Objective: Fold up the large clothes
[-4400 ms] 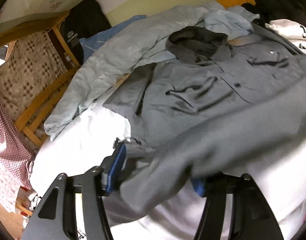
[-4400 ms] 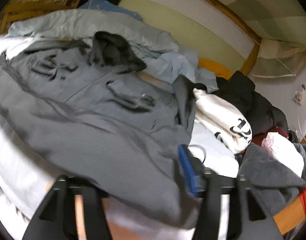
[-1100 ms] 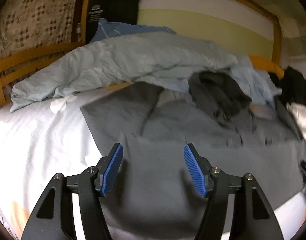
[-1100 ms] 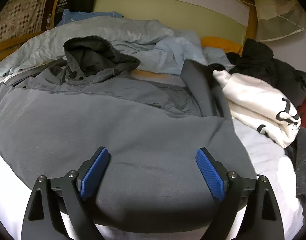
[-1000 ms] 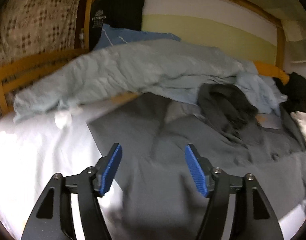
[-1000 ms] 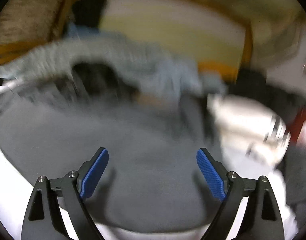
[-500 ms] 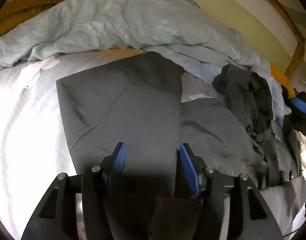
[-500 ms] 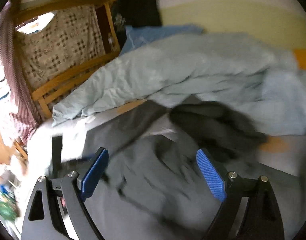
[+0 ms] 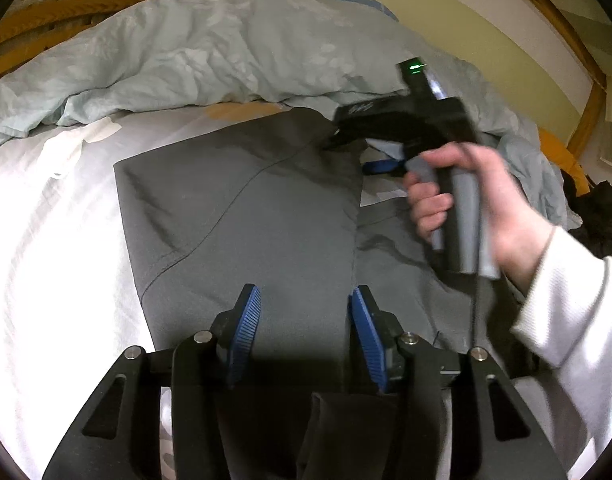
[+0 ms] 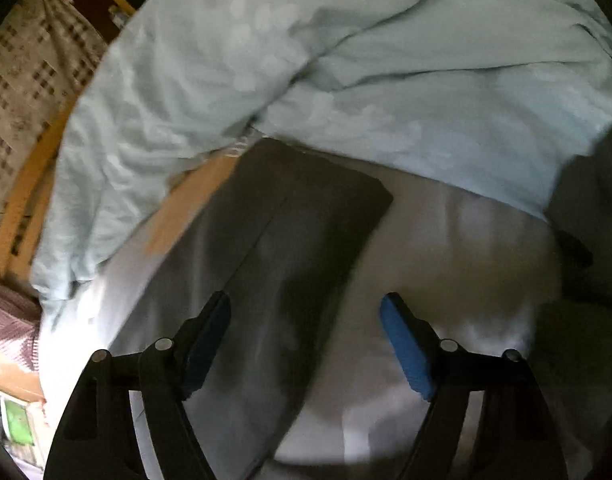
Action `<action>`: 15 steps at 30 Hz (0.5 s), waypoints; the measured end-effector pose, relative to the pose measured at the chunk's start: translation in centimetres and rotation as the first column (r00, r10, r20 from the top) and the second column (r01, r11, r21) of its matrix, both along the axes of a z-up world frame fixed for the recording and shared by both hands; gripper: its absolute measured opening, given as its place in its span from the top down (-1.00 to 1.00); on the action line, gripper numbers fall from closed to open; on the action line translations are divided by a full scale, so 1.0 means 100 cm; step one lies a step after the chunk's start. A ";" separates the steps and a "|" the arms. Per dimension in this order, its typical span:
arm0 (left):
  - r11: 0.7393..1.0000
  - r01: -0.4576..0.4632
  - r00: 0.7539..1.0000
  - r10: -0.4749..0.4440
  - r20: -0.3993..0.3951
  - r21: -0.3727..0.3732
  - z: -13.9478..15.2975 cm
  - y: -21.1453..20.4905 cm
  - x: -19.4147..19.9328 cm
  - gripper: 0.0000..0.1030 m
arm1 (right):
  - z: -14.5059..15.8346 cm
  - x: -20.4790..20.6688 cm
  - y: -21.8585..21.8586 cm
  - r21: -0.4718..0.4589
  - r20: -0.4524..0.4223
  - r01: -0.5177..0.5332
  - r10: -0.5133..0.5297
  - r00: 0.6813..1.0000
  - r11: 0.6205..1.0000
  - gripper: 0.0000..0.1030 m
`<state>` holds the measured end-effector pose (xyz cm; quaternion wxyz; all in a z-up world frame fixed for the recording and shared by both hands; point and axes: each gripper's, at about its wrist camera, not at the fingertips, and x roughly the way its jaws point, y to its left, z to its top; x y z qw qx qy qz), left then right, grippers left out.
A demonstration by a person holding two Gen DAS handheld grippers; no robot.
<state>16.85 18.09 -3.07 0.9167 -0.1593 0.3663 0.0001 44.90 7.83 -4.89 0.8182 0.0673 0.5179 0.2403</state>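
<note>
My right tool (image 10: 306, 340) is pointing down at the bed, blue pads apart; its jaws have just been closing, nothing pressing between them. The grey garment's (image 10: 289, 248) folded sleeve is lying flat under the tool, running from the lower middle up to a squared end near the duvet. Its right edge is falling between my pads; the left pad is sitting over the cloth, the right pad over the white sheet (image 10: 466, 248). The pale blue duvet (image 10: 346, 60) is bunching across the top, touching the sleeve end. More dark cloth (image 10: 590, 184) is showing at the right edge. The wooden bed frame (image 10: 29, 184) is running along the left, checked fabric (image 10: 25, 68) behind it. The frame is blurring.
</note>
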 end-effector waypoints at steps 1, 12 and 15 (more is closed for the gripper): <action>1.000 0.002 1.000 -0.002 0.005 -0.005 0.000 0.001 -0.001 0.10 | -0.002 0.000 0.005 -0.036 0.037 -0.007 0.008 0.999 0.999 0.01; 0.958 0.112 0.975 -0.158 0.158 0.263 0.052 -0.046 -0.037 0.01 | 0.110 -0.110 -0.018 -0.362 0.472 0.046 0.140 0.871 0.931 0.88; 0.968 0.130 0.959 -0.178 0.222 0.214 0.076 -0.049 -0.053 -0.11 | 0.143 -0.158 -0.061 -0.408 0.575 0.096 0.174 0.799 0.908 0.88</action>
